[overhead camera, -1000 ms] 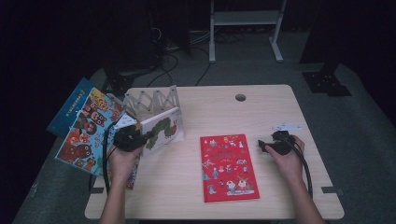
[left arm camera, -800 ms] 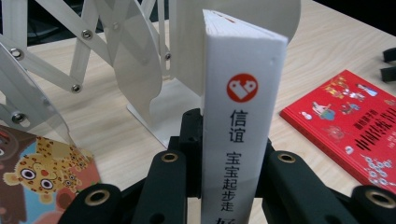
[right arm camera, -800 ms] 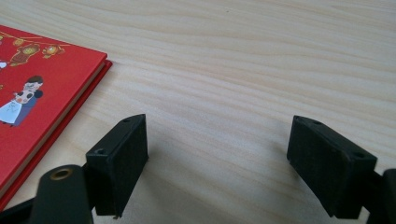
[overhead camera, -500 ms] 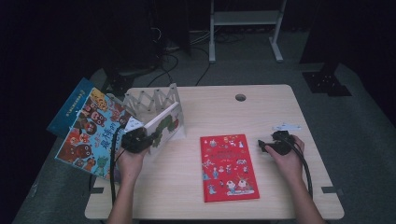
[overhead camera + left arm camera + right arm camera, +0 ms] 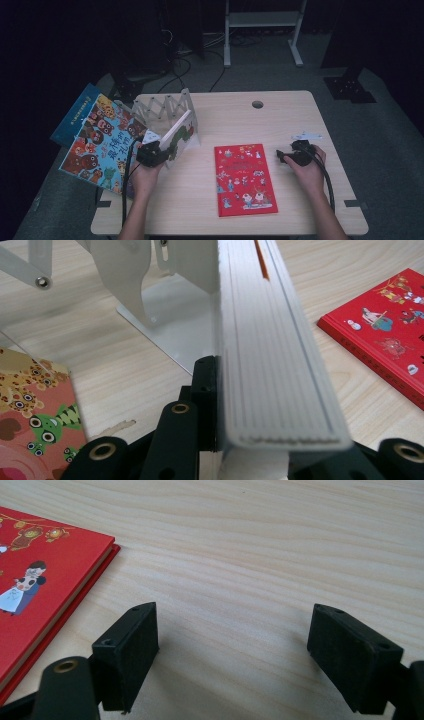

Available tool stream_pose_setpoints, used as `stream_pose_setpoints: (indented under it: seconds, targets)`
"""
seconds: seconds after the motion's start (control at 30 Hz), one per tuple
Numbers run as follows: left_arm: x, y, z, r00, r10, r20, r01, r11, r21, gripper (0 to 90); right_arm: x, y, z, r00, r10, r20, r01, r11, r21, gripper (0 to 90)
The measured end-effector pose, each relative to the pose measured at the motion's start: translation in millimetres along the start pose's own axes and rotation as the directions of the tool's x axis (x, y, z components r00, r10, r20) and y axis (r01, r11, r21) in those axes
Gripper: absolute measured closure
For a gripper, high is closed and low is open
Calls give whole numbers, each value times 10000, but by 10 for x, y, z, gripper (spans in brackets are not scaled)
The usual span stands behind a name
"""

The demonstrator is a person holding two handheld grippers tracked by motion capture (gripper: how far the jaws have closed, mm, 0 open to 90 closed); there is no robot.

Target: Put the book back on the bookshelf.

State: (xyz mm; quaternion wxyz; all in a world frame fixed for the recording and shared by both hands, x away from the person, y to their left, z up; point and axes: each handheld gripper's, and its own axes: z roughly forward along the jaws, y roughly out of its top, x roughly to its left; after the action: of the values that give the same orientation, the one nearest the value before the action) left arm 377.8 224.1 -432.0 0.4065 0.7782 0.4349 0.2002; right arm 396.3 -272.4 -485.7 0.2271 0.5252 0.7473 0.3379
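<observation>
A white picture book (image 5: 181,133) with a green caterpillar on its cover stands tilted on its edge against the white folding book rack (image 5: 162,107). My left gripper (image 5: 159,150) is shut on the book's near end. In the left gripper view the book's page edge (image 5: 270,340) runs up between the jaws, and the left jaw presses flat against it beside the rack's metal foot (image 5: 165,325). A red picture book (image 5: 244,179) lies flat mid-table. To its right, my right gripper (image 5: 281,156) rests low on the wood and open, with bare table between its jaws (image 5: 232,640) and the red book (image 5: 40,580) at their left.
A colourful bear book (image 5: 100,142) and a blue book (image 5: 75,116) overhang the table's left edge (image 5: 107,200). A cable hole (image 5: 257,104) is at the back centre. A small white piece (image 5: 306,135) lies beyond the right hand. Dark floor with cables and a white frame (image 5: 262,20) lie behind.
My left hand has carried the caterpillar book down and to the right, closer to the rack. The right hand and the red book have not moved.
</observation>
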Motion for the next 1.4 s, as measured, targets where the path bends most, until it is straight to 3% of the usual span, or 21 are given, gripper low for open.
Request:
stream_pose_setpoints:
  seconds: [0.13, 0.37, 0.5, 0.63, 0.93, 1.4]
  targets:
    - [-2, -31, -38, 10000, -36, 71, 36, 10000, 76, 687, 1, 0, -1, 10000, 0, 1, 0, 10000, 4, 193]
    - [-55, -137, -197, 9997, 239, -37, -238, 9991, 341, 586, 2, 0, -1, 10000, -11, -15, 11, 10000, 3, 194]
    - [-77, -215, -251, 9987, 501, -33, -498, 9966, 650, 574, 2, 0, -1, 10000, -14, -15, 14, 10000, 3, 194]
    - [-74, -280, -259, 9987, 502, 128, -512, 9943, 937, 586, 3, -1, -1, 10000, -21, -18, 21, 10000, -8, 194]
    - [-133, -300, -153, 9958, 578, 715, -685, 9853, 1564, 712, 5, -3, -3, 10000, -37, -37, 37, 10000, -10, 194]
    - [-293, -141, 92, 9891, 801, 1239, -987, 9835, 1514, 694, 6, -3, -3, 10000, -37, -34, 37, 10000, -11, 194]
